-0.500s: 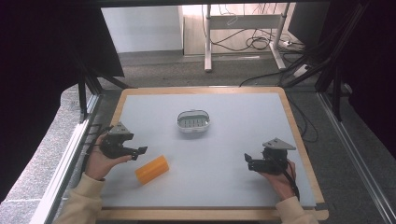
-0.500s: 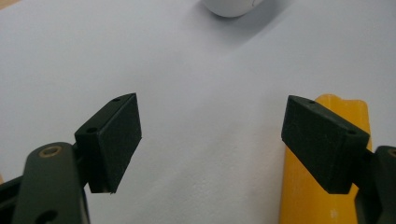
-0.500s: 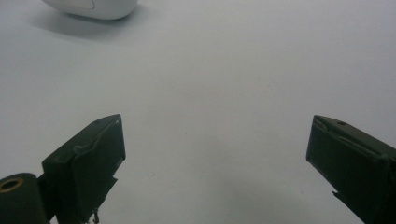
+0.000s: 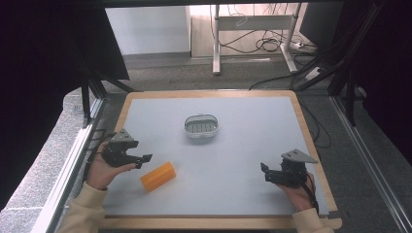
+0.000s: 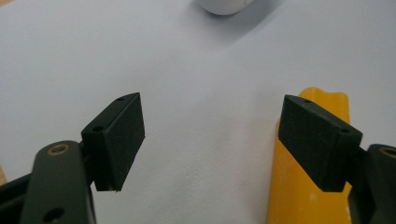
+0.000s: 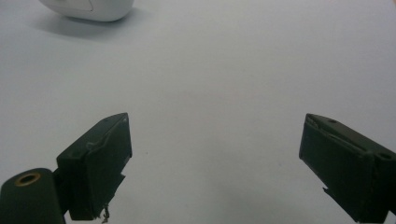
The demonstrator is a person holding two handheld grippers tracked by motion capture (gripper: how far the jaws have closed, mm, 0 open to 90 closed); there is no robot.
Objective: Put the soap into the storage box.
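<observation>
An orange block (image 4: pixel 158 176) lies on the grey mat near the front left. My left gripper (image 4: pixel 144 160) hovers just left of it, open, with nothing between its jaws. In the left gripper view the left gripper (image 5: pixel 217 140) stands wide open over bare mat, and the orange block (image 5: pixel 303 196) lies partly behind the right-hand jaw, outside the gap. A small oval grey dish (image 4: pixel 201 127) with a slotted bottom sits mid-table. My right gripper (image 4: pixel 266 173) is at the front right, open and empty. In the right gripper view the right gripper (image 6: pixel 219 163) is spread over bare mat.
The grey mat (image 4: pixel 243 145) sits on a wood-rimmed table with black frame posts at both sides. The dish's pale rim (image 5: pixel 224 4) shows at the top of the left gripper view, and the same dish (image 6: pixel 88 9) appears at the top left of the right gripper view.
</observation>
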